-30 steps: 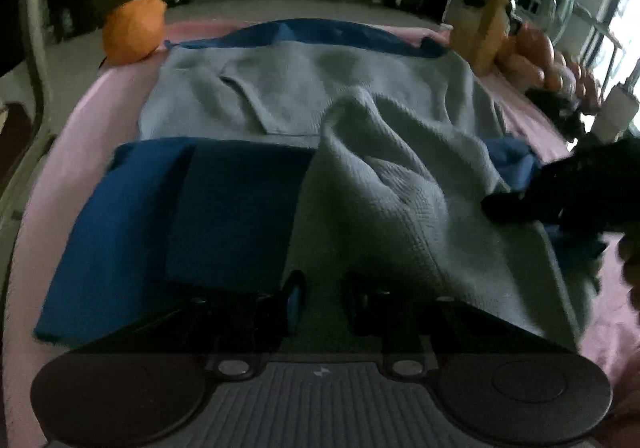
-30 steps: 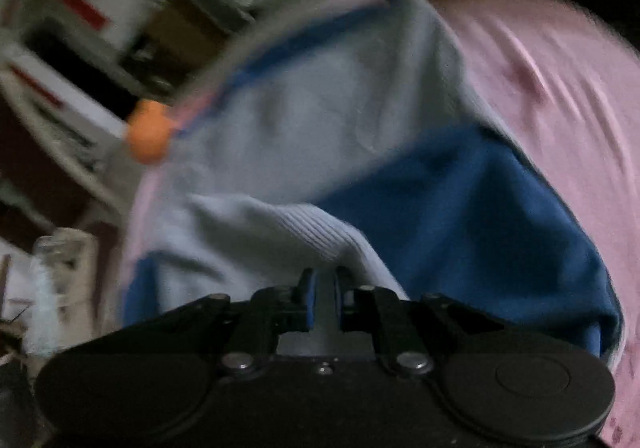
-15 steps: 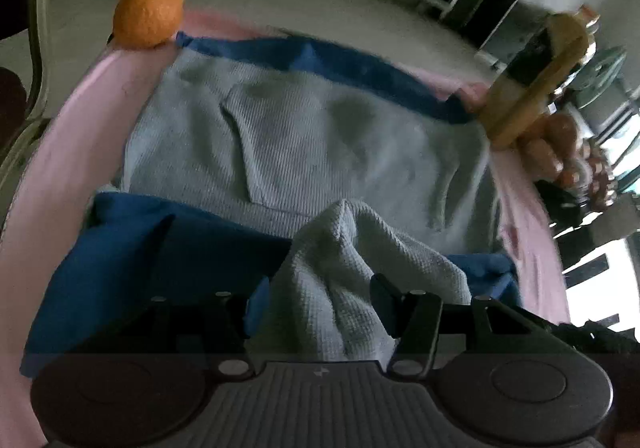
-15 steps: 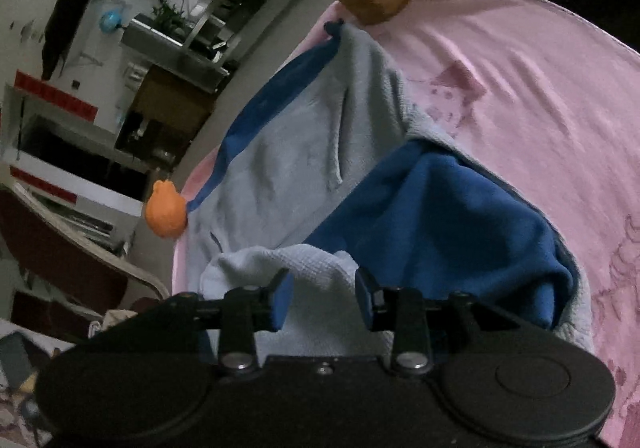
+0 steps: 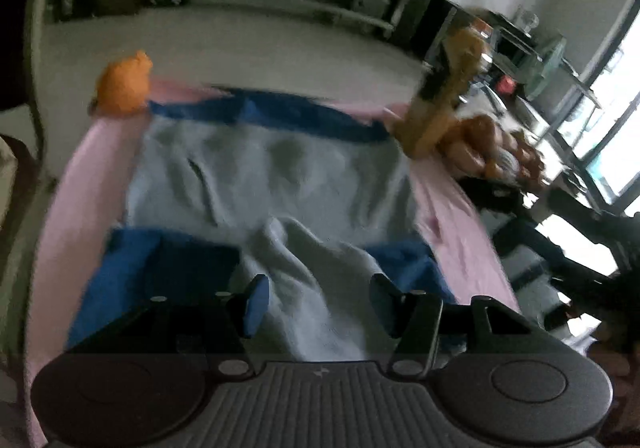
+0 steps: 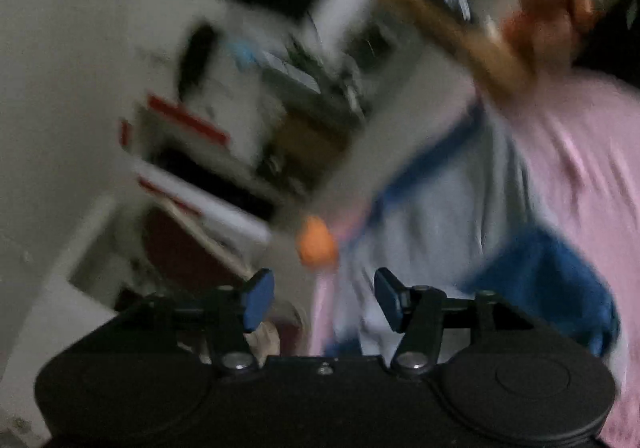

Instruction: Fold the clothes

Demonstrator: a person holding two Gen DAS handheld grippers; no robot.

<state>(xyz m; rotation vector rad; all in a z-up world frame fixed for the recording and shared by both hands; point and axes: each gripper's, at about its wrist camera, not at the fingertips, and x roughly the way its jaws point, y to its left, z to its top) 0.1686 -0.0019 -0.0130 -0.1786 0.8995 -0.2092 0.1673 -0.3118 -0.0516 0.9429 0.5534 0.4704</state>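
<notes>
Two hand-held grippers, left hand-held gripper and right hand-held gripper, both spread apart, grey garment lying lengthwise away

grey knit garment, blue-lined, spread flat, rumpled

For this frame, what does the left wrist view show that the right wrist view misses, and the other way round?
Only the left wrist view shows the left gripper, open, with a raised grey fold between its fingers.

Only the right wrist view shows the right gripper, open and holding nothing, and red-striped shelving.

Both show the grey and blue garment, pink cover and orange toy.
</notes>
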